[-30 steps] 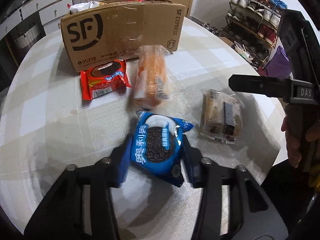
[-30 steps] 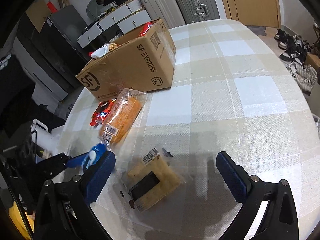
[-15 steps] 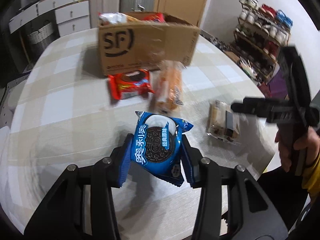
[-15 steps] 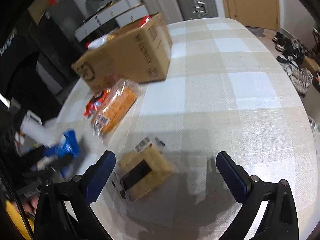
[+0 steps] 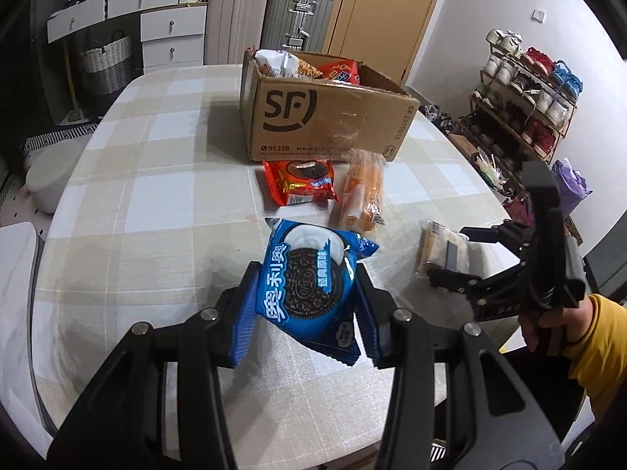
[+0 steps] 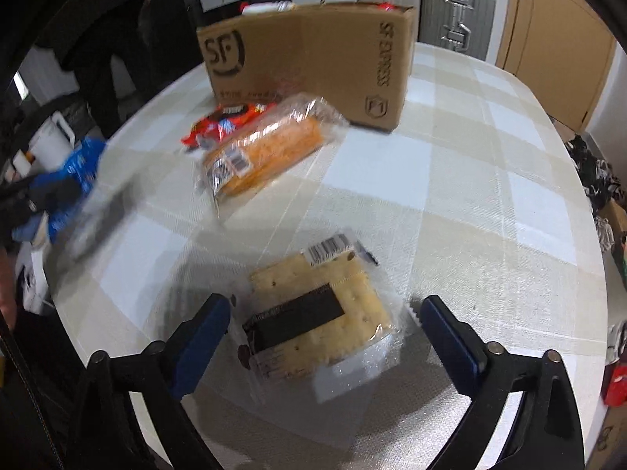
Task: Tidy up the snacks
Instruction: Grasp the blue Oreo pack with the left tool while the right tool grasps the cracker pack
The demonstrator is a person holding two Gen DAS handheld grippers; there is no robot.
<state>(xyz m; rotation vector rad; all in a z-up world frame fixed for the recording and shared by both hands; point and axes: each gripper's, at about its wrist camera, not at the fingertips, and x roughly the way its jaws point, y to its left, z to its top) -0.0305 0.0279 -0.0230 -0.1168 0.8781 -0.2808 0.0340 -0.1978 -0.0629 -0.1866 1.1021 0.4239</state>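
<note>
My left gripper point(image 5: 307, 305) is shut on a blue Oreo pack point(image 5: 309, 286) and holds it above the checked table. My right gripper point(image 6: 325, 321) is open, its fingers on either side of a clear-wrapped cracker sandwich pack point(image 6: 317, 313) lying near the table's edge; this pack also shows in the left wrist view point(image 5: 443, 250). A red Oreo pack point(image 5: 299, 180) and an orange cracker pack point(image 5: 360, 192) lie in front of the open SF cardboard box point(image 5: 329, 117), which holds several snack bags.
The round table point(image 5: 156, 203) has a beige checked cloth. Suitcases point(image 5: 298, 15) and drawers stand behind it, a shoe rack point(image 5: 529, 90) to the right, a white stool point(image 5: 51, 176) to the left.
My left gripper has lifted the blue Oreo pack off the table and pulled back. My right gripper has moved in low so that its open fingers straddle the cracker sandwich pack.
</note>
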